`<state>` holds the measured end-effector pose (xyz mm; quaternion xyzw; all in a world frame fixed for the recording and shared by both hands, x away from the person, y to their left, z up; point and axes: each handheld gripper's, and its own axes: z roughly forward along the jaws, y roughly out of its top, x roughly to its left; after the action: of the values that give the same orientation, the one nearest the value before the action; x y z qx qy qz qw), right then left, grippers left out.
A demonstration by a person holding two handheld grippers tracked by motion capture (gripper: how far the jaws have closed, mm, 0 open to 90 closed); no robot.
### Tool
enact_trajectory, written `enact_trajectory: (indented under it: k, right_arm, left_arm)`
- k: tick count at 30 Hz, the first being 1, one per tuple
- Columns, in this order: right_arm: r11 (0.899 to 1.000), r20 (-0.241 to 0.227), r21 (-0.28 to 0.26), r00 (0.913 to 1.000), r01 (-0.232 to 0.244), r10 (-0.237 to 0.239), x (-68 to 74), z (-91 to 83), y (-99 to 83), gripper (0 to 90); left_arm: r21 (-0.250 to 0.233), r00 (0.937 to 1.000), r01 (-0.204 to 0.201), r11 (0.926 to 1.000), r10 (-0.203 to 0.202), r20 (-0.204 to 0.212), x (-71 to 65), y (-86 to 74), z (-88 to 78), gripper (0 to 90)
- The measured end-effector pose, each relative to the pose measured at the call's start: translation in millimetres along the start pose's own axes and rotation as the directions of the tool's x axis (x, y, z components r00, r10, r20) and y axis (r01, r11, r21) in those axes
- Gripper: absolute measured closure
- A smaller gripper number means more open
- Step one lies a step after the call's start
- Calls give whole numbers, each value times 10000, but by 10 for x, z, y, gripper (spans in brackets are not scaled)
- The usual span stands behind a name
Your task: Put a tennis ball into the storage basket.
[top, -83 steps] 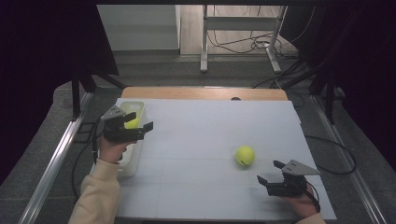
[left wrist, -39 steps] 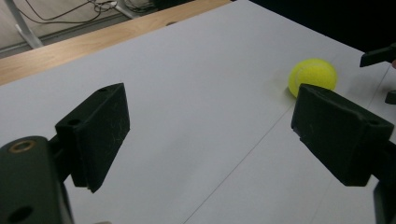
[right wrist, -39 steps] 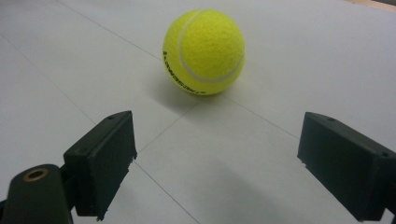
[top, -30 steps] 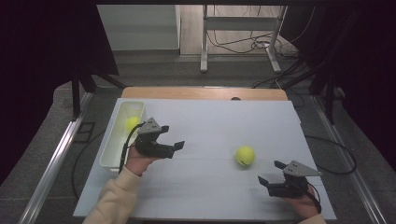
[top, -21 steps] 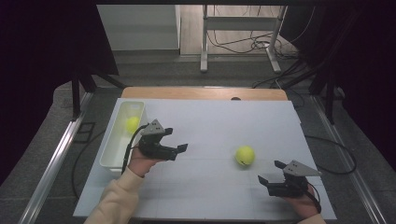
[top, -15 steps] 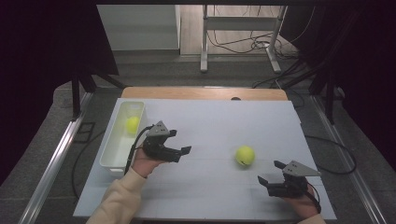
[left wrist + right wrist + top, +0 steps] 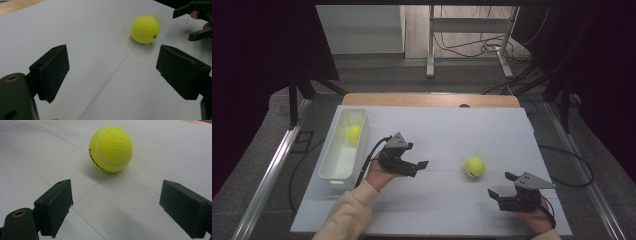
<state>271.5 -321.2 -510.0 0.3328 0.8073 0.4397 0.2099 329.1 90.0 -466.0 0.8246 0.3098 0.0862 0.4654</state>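
On the white table (image 7: 432, 125), seen from the high view, a yellow tennis ball (image 7: 474, 166) sits a little right of centre. The left gripper (image 7: 414, 166) hovers out over the middle of the board at the ball's nine o'clock, jaws spread wide with nothing between them, pointing toward the ball with a clear gap to it. The right gripper (image 7: 502, 185) rests low at the ball's five o'clock, near it but not touching, jaws parted and empty too. Over at the table's nine o'clock edge stands a white bin (image 7: 332, 172), and a second tennis ball (image 7: 354, 133) lies inside it toward its far end.

Over to the left gripper view: two black jaws stand far apart, nothing between them, only the bare board below. The tennis ball (image 7: 145, 29) sits ahead at about one o'clock, resting on the board beside a thin seam line. Beyond it, at two o'clock, the tips of the right gripper (image 7: 197, 22) peek in from the corner.

Now the right gripper view: jaws released and wide, empty. The tennis ball (image 7: 110, 149) lies dead ahead at twelve o'clock, close in, clear of both jaws, its printed lettering facing left.
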Motion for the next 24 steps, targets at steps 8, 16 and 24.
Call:
enact_trajectory:
  k: [8,16,24]
  right_arm:
    - [10000,37,21,10000,18,-18,1,0,1,119]
    - [10000,45,26,10000,25,-25,2,0,0,118]
    - [10000,52,26,10000,36,-36,1,-5,2,119]
  left_arm:
    - [161,9997,-161,9997,158,177,-58,19,111,121]
    - [275,9992,-250,9993,242,311,-102,34,196,121]
    - [222,9985,-235,9995,224,501,-128,69,272,122]
